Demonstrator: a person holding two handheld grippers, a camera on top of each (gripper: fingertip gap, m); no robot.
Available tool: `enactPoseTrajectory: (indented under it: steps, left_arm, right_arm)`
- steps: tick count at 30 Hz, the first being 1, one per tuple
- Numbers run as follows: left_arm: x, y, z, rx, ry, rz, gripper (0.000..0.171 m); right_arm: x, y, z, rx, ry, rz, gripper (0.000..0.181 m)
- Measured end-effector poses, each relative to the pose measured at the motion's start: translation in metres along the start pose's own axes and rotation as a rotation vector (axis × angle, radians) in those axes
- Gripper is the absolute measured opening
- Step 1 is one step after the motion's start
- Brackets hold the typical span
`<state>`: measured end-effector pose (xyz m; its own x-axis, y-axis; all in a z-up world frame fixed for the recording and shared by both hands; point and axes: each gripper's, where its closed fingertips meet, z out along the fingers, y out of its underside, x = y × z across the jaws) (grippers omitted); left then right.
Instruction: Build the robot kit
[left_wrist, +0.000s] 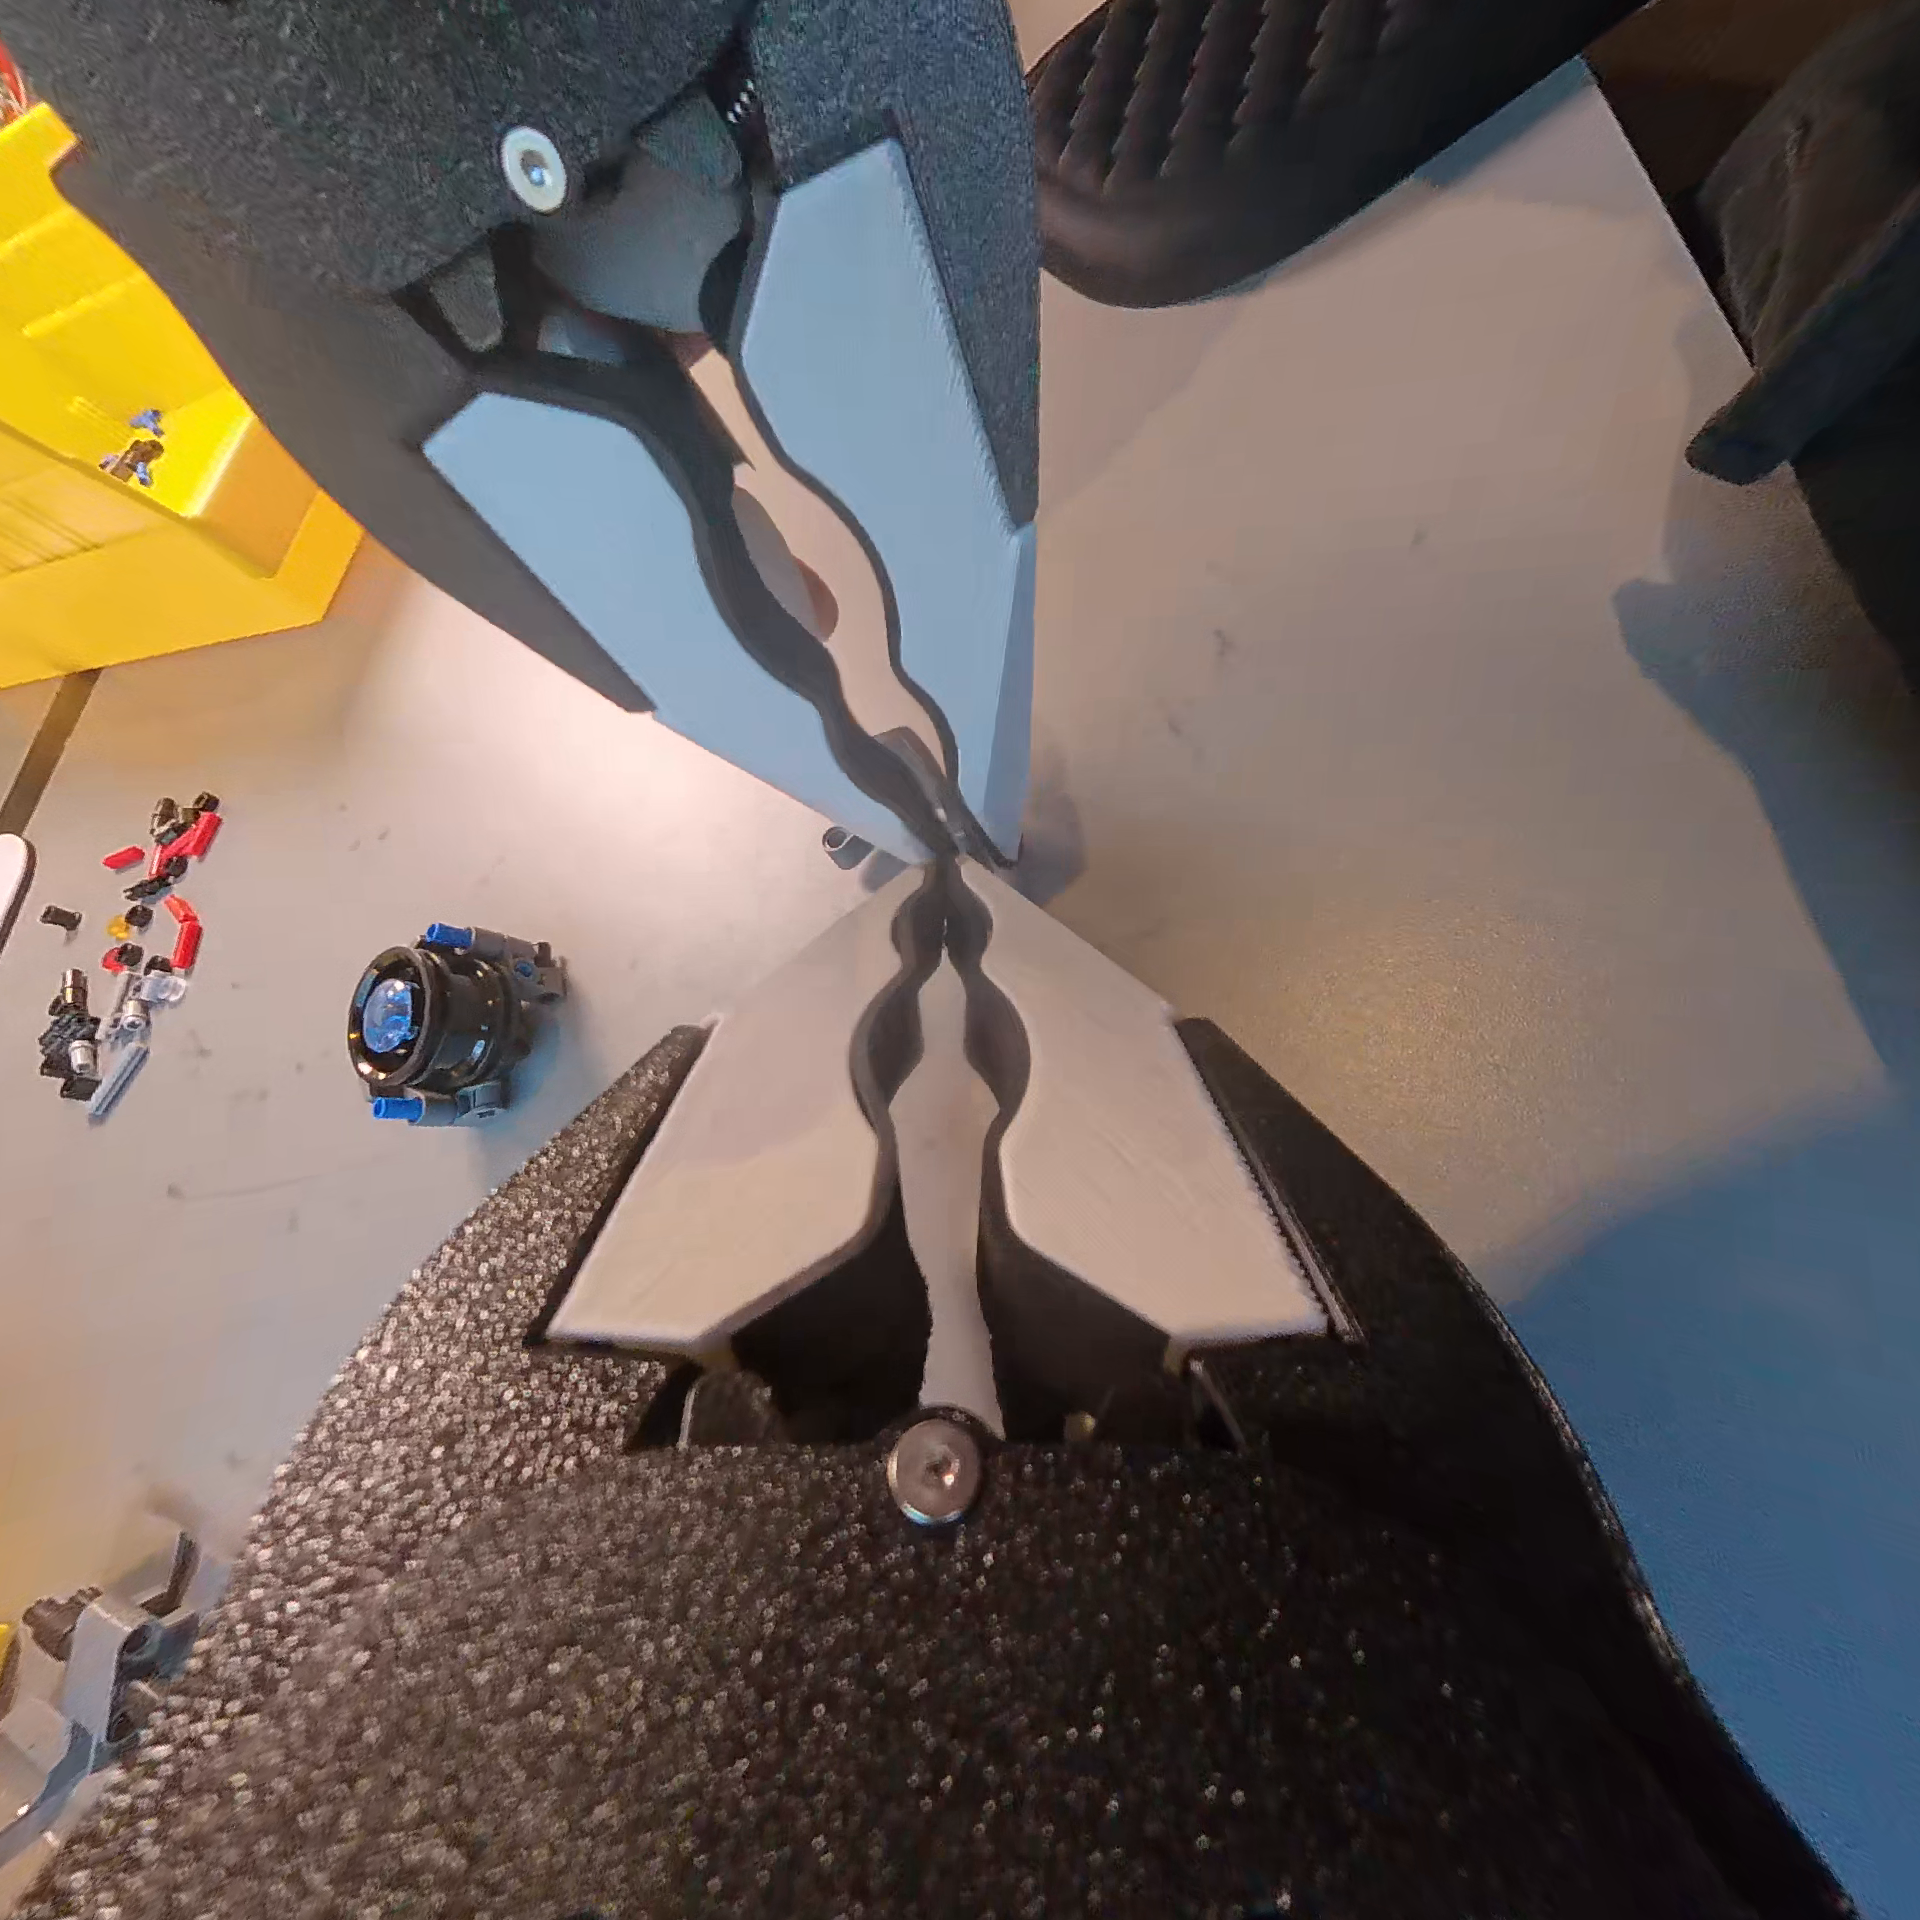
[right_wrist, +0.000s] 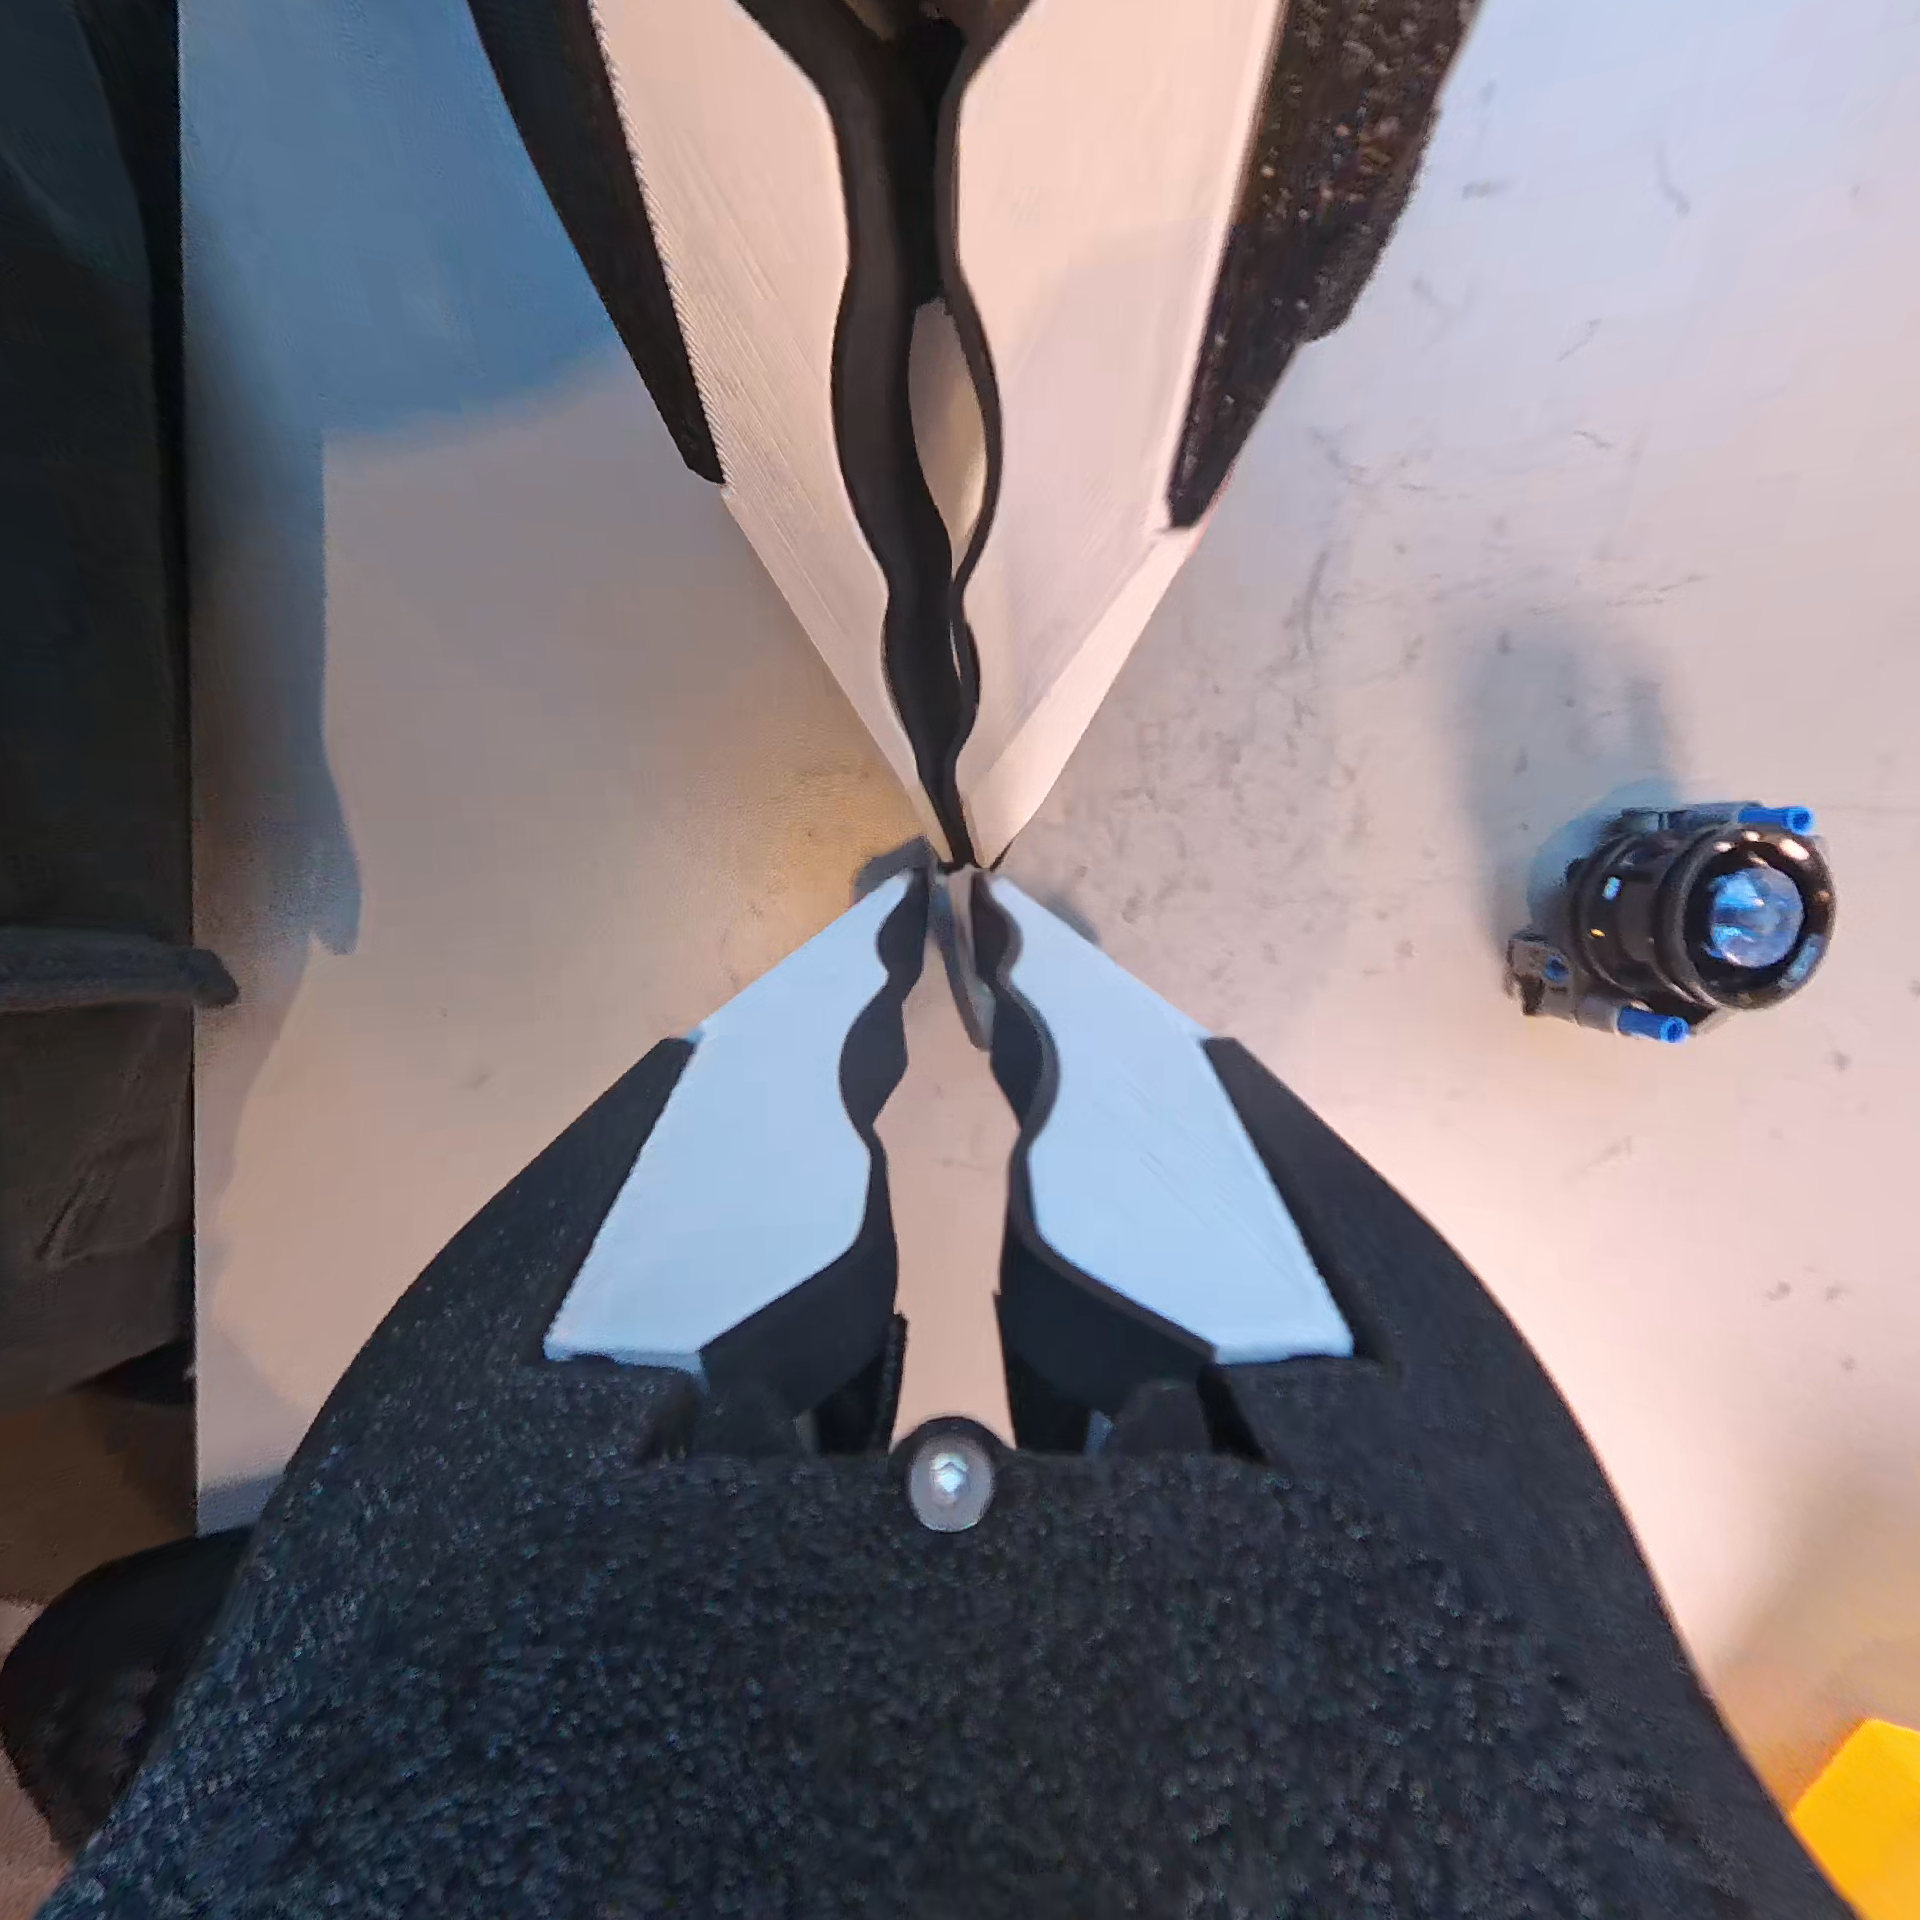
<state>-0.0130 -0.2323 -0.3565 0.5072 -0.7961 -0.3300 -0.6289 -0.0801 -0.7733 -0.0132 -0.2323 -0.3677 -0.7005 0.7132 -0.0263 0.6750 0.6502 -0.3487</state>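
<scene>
Table (left_wrist: 1403, 727) — loose bricks (left_wrist: 135, 935) (scattered)

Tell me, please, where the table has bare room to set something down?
Widest: bare table from the left gripper and right gripper, tips together at a small grey part, to the edge by the chair. Narrower: between them and the lens assembly. Crowded: loose pieces, yellow bin.

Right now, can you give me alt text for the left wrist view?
Two claws meet tip to tip over a white table: the left claw from below, nearly shut, the right claw from above. To the left lie a black lens-like assembly and scattered small building pieces.
</scene>
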Motion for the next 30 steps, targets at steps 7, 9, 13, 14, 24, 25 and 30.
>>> enactPoseTrajectory:
  steps: [7,9,13,14,24,25,30]
  left_arm:
    - [0.0,0.0,-0.001,0.002,0.005,-0.002,0.0]
    - [0.0,0.001,-0.002,0.0,0.005,0.001,0.0]
    - [0.002,0.0,-0.003,0.008,0.017,-0.013,0.0]
    - [0.001,0.0,-0.003,0.009,0.025,-0.02,0.0]
    - [-0.002,0.02,-0.001,-0.066,0.247,-0.138,0.026]
    - [0.0,0.018,0.002,-0.065,0.28,-0.135,0.025]
    - [0.01,0.018,0.008,-0.087,0.37,-0.107,0.012]
  right_arm:
    - [0.003,-0.007,-0.002,0.182,0.097,0.036,0.013]
    - [0.005,-0.01,-0.002,0.228,0.125,0.034,0.011]
    - [0.001,-0.009,-0.001,0.251,0.109,0.068,0.005]
    - [0.001,-0.009,-0.001,0.245,0.1,0.084,0.004]
    - [-0.001,-0.007,0.0,0.093,0.031,0.022,0.003]
    - [-0.001,-0.007,0.0,0.077,0.028,0.014,0.003]
    - [0.0,-0.005,0.003,0.029,0.021,-0.01,0.001]
